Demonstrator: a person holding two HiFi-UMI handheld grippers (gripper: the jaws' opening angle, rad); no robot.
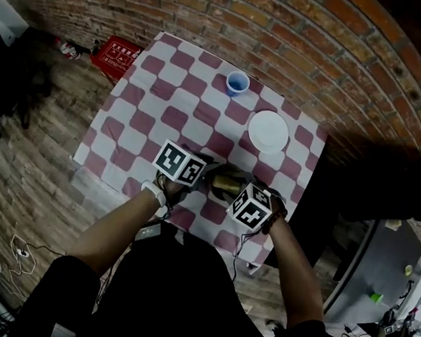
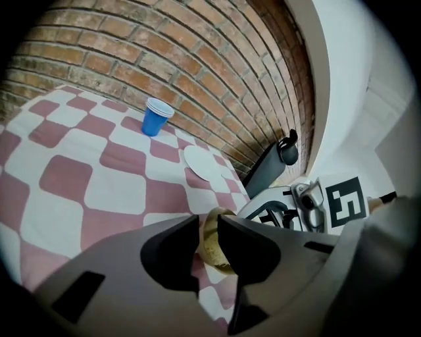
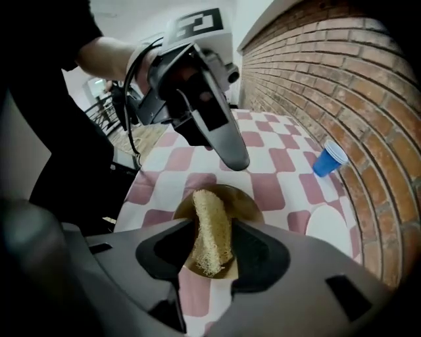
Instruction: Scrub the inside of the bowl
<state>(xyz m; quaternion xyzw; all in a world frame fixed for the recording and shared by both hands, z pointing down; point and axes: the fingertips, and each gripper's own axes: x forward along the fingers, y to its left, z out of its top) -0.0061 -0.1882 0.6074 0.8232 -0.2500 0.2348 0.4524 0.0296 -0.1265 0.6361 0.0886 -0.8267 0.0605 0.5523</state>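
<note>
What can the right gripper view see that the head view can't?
Only the right gripper view shows the yellow scrub pad, pinched between the right gripper's jaws just over the brown bowl. Only the head view shows the red box lying on the floor beside the table. Both views show the bowl, the blue cup, the white plate, the checked tablecloth and the left gripper.
</note>
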